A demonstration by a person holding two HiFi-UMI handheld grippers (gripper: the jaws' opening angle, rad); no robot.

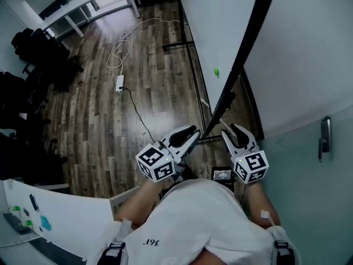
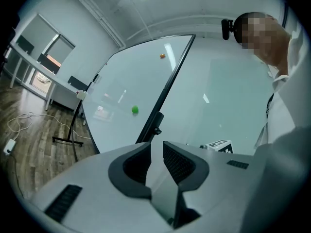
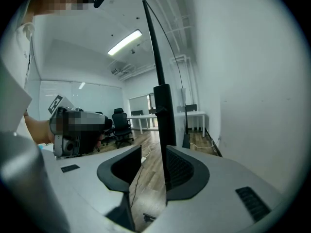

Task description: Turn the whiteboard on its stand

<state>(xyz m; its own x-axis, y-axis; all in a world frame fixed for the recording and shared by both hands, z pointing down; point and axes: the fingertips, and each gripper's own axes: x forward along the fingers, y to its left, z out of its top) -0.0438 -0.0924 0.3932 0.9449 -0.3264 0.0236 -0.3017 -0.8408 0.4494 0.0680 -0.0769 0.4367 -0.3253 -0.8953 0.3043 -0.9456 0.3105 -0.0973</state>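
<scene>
While left gripper and right gripper gape, the whiteboard stands ahead.

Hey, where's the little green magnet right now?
In the head view, the green magnet sits at upper right on the face of the whiteboard, just left of the board's black edge.

bright all over from a long ceiling light, shiny spots on the whiteboard, round dark bendy corners.
</scene>
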